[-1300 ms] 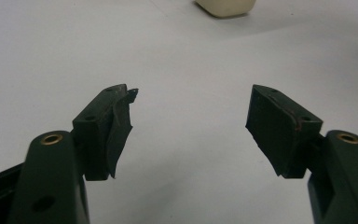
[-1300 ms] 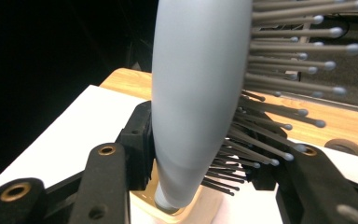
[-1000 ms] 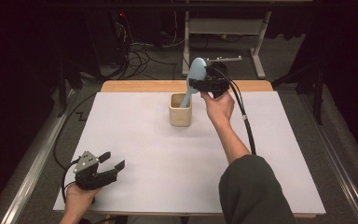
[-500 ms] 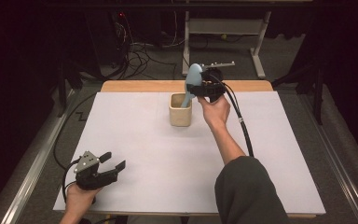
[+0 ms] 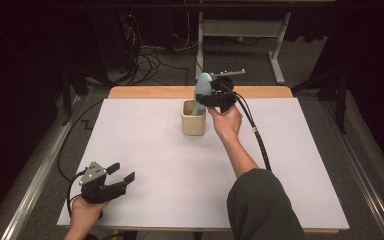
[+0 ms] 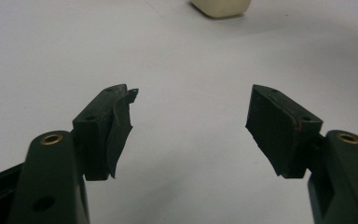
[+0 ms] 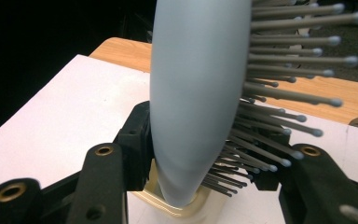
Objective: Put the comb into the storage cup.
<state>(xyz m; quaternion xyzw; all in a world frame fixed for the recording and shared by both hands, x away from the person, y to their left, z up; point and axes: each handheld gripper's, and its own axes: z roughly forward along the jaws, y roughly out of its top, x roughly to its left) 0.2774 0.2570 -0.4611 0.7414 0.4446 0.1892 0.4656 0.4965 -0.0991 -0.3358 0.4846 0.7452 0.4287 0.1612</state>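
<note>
We see the right tongs (image 5: pixel 211 98) clamped across a pale blue hairbrush (image 5: pixel 202 90), one black jaw against its smooth, rounded plastic back, the other pressed in among the bristles. In the right gripper view the hairbrush (image 7: pixel 196 93) rises upright between the jaws; its back is a glossy, tapering oval, and its thin grey bristles (image 7: pixel 289 70) end in small round tips. We note that its narrow lower end stands inside a cream cup (image 5: pixel 193 119), a squarish holder with rounded corners and a thick, smooth rim (image 7: pixel 186 210).

The cup stands toward the far middle of the counter (image 5: pixel 145 150), whose matte white sheet covers a light wooden top exposed as a strip along the far edge (image 5: pixel 150 92).

At the near left corner, we find the left tongs (image 5: pixel 122 172) with jaws spread wide and nothing between them, just above the white surface. In the left gripper view their dark pads (image 6: pixel 272 126) are blocky and flat-faced, the lining of one pad (image 6: pixel 119 126) frayed and peeling at its tip; the cup's base (image 6: pixel 221 7) shows well beyond.
</note>
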